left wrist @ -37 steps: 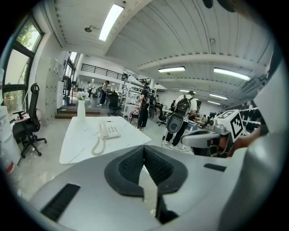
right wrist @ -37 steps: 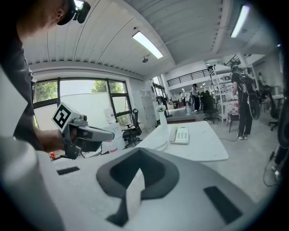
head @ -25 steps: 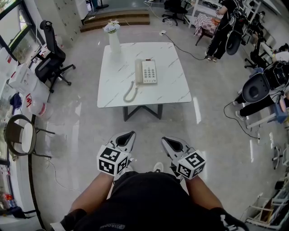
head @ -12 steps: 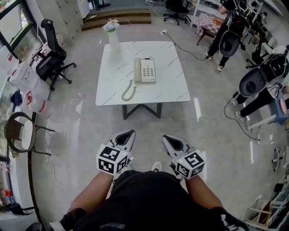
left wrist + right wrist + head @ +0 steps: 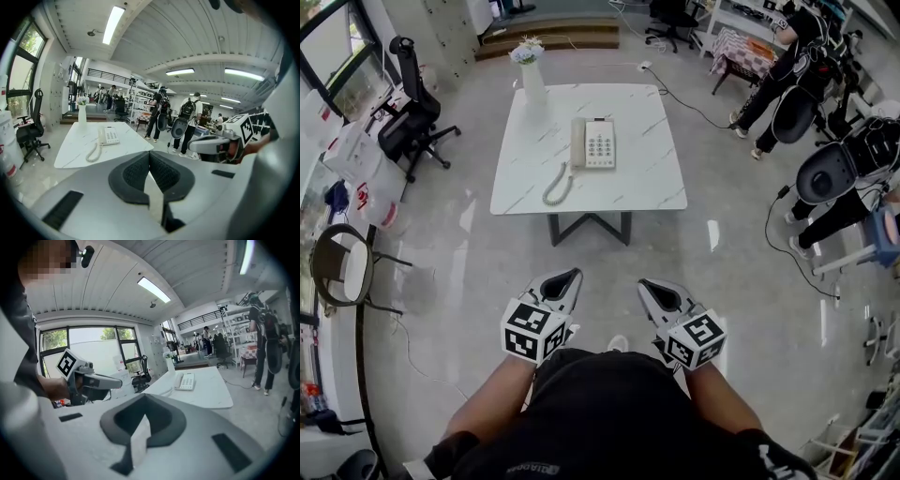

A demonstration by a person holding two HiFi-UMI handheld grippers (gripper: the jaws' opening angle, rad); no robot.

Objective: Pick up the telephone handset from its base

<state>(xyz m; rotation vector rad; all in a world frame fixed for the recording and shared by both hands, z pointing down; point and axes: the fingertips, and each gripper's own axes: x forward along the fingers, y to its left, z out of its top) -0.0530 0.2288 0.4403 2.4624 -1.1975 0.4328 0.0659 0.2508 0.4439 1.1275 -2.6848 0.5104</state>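
Note:
The telephone (image 5: 593, 143) is a cream desk set with its handset (image 5: 577, 143) lying on the left of the base and a coiled cord (image 5: 555, 185) trailing toward me. It stands mid-way on a white marble table (image 5: 647, 178), far ahead of both grippers. My left gripper (image 5: 565, 281) and right gripper (image 5: 653, 291) hang side by side over the floor near my body, both shut and holding nothing. The left gripper view shows the telephone (image 5: 108, 136) small at the left, beyond the closed left gripper (image 5: 150, 154). In the right gripper view the telephone (image 5: 186, 380) sits past the closed right gripper (image 5: 144, 397).
A white vase of flowers (image 5: 530, 75) stands at the table's far left corner. Black office chairs (image 5: 408, 117) and a round chair (image 5: 342, 272) line the left. People with backpacks (image 5: 792, 66) and equipment stand at the right. Glossy floor lies between me and the table.
The table with the telephone has drifted slightly left in the head view. Both grippers keep their place in the frame and stay shut. A person at the back right has walked further right.

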